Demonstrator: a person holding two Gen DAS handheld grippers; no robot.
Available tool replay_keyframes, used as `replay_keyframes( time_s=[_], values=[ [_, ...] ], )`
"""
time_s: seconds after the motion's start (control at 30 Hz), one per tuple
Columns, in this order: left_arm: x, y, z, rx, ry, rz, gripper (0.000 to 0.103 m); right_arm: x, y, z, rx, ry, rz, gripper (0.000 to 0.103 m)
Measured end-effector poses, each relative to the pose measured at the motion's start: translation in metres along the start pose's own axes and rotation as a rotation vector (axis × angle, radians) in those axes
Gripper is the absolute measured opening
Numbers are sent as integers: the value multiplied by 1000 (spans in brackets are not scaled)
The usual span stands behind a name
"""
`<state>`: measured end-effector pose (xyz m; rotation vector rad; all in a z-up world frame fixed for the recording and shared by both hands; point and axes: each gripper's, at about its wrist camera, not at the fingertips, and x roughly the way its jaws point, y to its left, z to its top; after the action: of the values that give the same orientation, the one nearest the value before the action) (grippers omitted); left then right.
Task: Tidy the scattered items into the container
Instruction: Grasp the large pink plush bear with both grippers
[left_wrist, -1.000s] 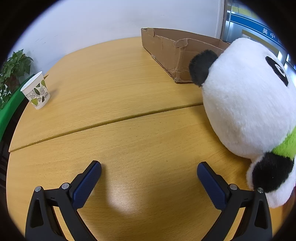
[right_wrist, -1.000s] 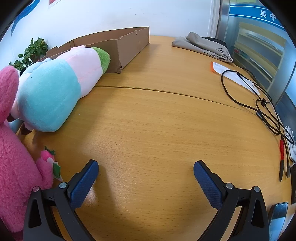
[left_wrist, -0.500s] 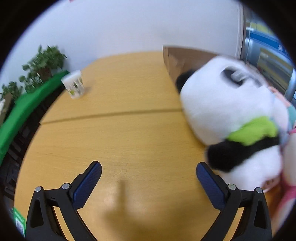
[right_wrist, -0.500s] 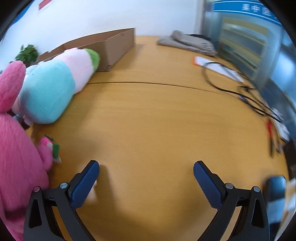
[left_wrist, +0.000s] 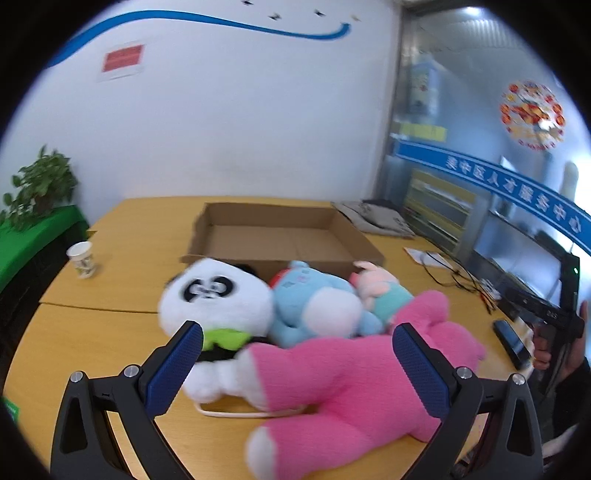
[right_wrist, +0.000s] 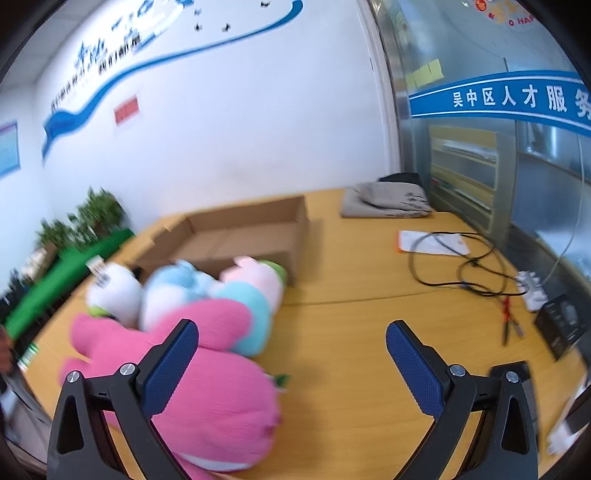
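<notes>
From the left wrist camera, we see the left hand-held gripper (left_wrist: 297, 345) held with its blue-padded fingers spread wide and nothing between them, raised over a wooden table (left_wrist: 110, 343). Four soft toys lie bunched together on the table: a panda plush (left_wrist: 216, 299) with a green collar at the left, a light blue plush (left_wrist: 314, 306) beside it, a pink-and-teal plush (left_wrist: 380, 291) next along, and a large pink plush (left_wrist: 347, 384) sprawled across the front, touching the others. Just behind them sits the cardboard box (left_wrist: 280, 236), shallow, open-topped and with nothing visible inside; the panda and the blue toy press against its near wall. A paper cup (left_wrist: 83, 258) stands well apart at the left, and a white cord (left_wrist: 251, 412) pokes out from under the pink toy. At the right edge a person's hand (left_wrist: 546, 350) holds a dark grip.

From the right wrist camera, we see the right hand-held gripper (right_wrist: 291, 349) likewise wide open and holding nothing, above bare table (right_wrist: 351, 369). The pink plush (right_wrist: 207, 373) lies partly behind its left finger, with the blurred panda plush (right_wrist: 114, 291), light blue plush (right_wrist: 173, 288) and pink-and-teal plush (right_wrist: 255, 291) crowded behind, against the cardboard box (right_wrist: 240, 232). To the right lie a folded grey cloth (right_wrist: 388, 201), a black cable (right_wrist: 461, 266) and a sheet of paper (right_wrist: 432, 242).
</notes>
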<state>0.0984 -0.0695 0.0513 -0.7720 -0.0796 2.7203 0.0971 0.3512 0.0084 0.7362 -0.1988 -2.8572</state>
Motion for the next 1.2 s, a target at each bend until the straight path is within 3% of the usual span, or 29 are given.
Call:
replay_keyframes(
  time_s=[0.2,0.37,0.57,0.63,0.87,1.0,1.13,1.2],
  values=[
    [43,-49,-20,90,74,-75,102,7,40,-21,-19,41,99,103],
    [81,-62,-44,53,199,-101,102,41,46,-45,19,156,155,103],
    [140,-46,-74,-51,389,-45,102,94,31,-78,114,313,178,103],
    [148,-39,-79,-72,399,-63,103,103,21,-83,193,328,227,103],
    [152,-24,-83,-137,408,-151,101,112,27,-83,146,326,228,103],
    [148,-22,-81,-158,419,-195,83,114,23,-84,154,332,252,103],
    [140,-23,-82,-158,421,-194,70,110,32,-83,126,326,213,103],
    [135,-21,-81,-174,417,-197,63,103,40,-80,74,301,194,98]
  ],
)
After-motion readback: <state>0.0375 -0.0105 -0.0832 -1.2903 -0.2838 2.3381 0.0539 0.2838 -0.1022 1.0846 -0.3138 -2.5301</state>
